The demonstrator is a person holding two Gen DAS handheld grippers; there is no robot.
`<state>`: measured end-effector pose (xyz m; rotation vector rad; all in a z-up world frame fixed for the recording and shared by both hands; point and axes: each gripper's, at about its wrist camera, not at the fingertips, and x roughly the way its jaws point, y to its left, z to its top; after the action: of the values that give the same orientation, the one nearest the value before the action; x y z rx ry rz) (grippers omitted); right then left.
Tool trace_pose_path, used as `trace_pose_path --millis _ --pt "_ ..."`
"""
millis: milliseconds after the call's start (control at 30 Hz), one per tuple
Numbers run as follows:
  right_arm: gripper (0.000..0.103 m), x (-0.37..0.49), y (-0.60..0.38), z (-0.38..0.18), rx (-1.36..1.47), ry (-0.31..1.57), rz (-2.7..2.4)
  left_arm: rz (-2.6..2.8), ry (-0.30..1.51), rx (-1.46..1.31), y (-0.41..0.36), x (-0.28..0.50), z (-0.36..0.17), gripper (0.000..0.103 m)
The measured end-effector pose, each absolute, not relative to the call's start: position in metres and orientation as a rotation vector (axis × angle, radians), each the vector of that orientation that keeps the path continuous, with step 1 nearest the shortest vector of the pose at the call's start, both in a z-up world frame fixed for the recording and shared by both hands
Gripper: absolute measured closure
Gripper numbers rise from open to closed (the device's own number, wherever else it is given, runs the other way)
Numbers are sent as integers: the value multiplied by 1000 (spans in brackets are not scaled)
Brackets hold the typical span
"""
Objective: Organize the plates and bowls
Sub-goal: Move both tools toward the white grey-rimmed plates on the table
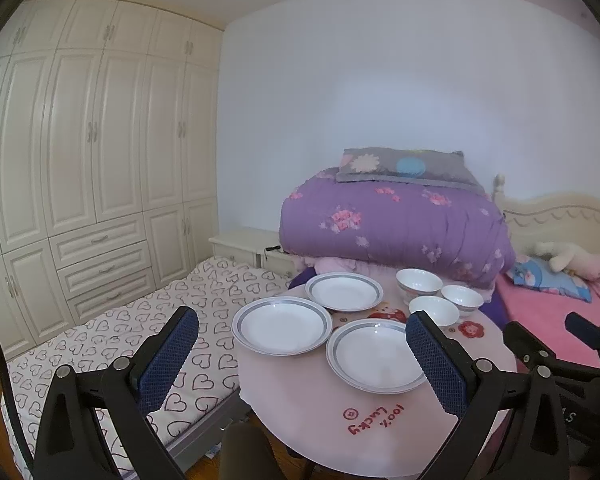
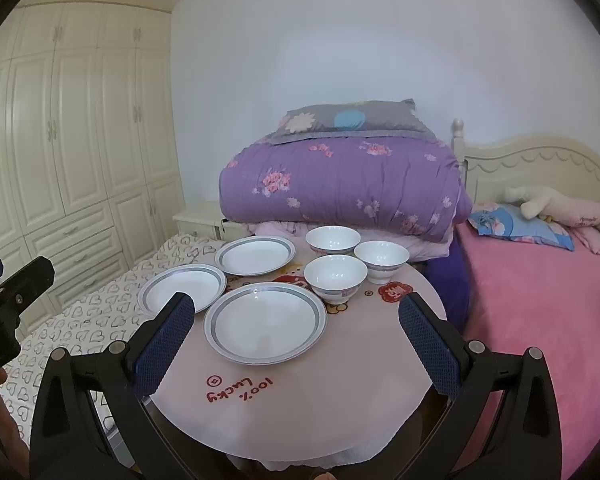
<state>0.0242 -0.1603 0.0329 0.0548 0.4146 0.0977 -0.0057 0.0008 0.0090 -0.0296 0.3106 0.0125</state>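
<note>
Three white plates with grey rims lie on a small round pink table [image 2: 340,392]: a near plate [image 2: 265,323], a left plate [image 2: 182,288] and a far plate [image 2: 255,255]. Three white bowls stand to their right: a near bowl [image 2: 335,276], a right bowl [image 2: 381,259] and a far bowl [image 2: 333,240]. In the left wrist view the plates [image 1: 282,325] [image 1: 374,354] [image 1: 344,291] and bowls [image 1: 419,282] [image 1: 462,298] [image 1: 434,309] show too. My left gripper [image 1: 302,334] is open, short of the plates. My right gripper [image 2: 296,320] is open above the table's near part, holding nothing.
A folded purple quilt [image 2: 340,184] with a grey pillow sits behind the table. A pink bed [image 2: 540,300] with a plush toy lies at the right. A heart-print mattress [image 1: 140,340] is to the left, with cream wardrobes [image 1: 80,140] behind it.
</note>
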Motion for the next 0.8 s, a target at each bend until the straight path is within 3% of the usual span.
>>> trace_pose_path --millis 800 --pt "0 17 -165 42 63 398 103 11 299 -48 2 -2 1 1"
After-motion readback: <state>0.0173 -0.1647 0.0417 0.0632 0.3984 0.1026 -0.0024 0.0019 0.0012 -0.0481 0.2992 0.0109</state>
